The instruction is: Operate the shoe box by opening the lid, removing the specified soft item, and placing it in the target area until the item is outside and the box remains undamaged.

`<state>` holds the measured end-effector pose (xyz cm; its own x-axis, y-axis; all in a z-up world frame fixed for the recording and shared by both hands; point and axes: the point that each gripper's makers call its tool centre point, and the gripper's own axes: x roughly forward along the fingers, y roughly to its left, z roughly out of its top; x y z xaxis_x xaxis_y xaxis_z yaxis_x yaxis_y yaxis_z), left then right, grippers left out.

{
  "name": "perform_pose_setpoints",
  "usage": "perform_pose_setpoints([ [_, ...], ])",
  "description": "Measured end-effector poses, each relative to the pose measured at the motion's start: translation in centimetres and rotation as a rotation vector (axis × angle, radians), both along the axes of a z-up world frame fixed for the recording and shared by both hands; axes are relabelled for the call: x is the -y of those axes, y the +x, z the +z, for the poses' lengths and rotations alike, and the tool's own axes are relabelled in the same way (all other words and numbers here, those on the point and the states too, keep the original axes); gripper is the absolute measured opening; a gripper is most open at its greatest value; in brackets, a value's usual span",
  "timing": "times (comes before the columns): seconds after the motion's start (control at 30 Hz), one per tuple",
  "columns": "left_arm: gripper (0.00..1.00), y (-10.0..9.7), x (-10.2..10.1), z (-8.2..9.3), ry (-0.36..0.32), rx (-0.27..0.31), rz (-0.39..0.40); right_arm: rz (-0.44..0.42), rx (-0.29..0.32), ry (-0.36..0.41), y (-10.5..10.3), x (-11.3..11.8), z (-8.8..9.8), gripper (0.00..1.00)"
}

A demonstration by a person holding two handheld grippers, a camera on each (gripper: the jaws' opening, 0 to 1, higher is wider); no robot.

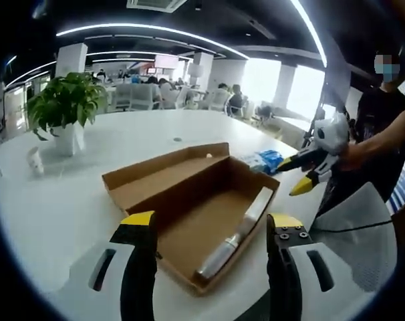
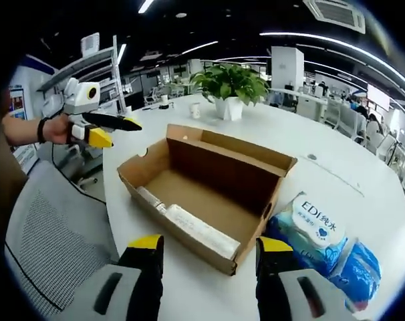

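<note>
Left gripper (image 1: 212,231), jaws parted and empty, hovers at the near edge of the open shoe box (image 1: 189,200); right gripper (image 2: 206,251), likewise spread and holding nothing, hovers at the box's opposite long side. The box lies on the white table (image 1: 69,200), lid folded back. Just beside the box, outside it, rests the blue tissue pack (image 2: 329,251). Beyond the box stands a potted plant (image 2: 230,87).

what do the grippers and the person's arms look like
Both grippers, left gripper and right gripper, have black jaws capped with yellow tips on pale grey bodies with dark slots. Seen from across, each has a white housing. The person wears a dark wristband and a black short-sleeved top.
</note>
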<state>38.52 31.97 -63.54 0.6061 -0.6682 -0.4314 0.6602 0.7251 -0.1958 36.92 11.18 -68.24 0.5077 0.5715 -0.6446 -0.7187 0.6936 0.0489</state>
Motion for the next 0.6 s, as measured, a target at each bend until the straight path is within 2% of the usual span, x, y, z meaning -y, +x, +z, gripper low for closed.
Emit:
perform_pose_setpoints([
  [0.13, 0.66, -0.3, -0.1, 0.1, -0.013, 0.002, 0.006, 0.047, 0.001, -0.027, 0.9, -0.5, 0.5, 0.54],
  [0.23, 0.66, -0.3, -0.3, 0.1, -0.026, 0.001, 0.018, 0.114, 0.000, -0.088, 1.3, -0.7, 0.4, 0.54],
  [0.43, 0.66, -0.6, -0.5, -0.2, -0.030, -0.003, 0.020, 0.129, -0.011, -0.096, 2.7, -1.0, 0.7, 0.55],
  [0.6, 0.66, -0.8, -0.6, -0.3, -0.029, -0.005, 0.015, 0.186, -0.010, -0.143, 3.7, -1.4, 0.8, 0.55],
])
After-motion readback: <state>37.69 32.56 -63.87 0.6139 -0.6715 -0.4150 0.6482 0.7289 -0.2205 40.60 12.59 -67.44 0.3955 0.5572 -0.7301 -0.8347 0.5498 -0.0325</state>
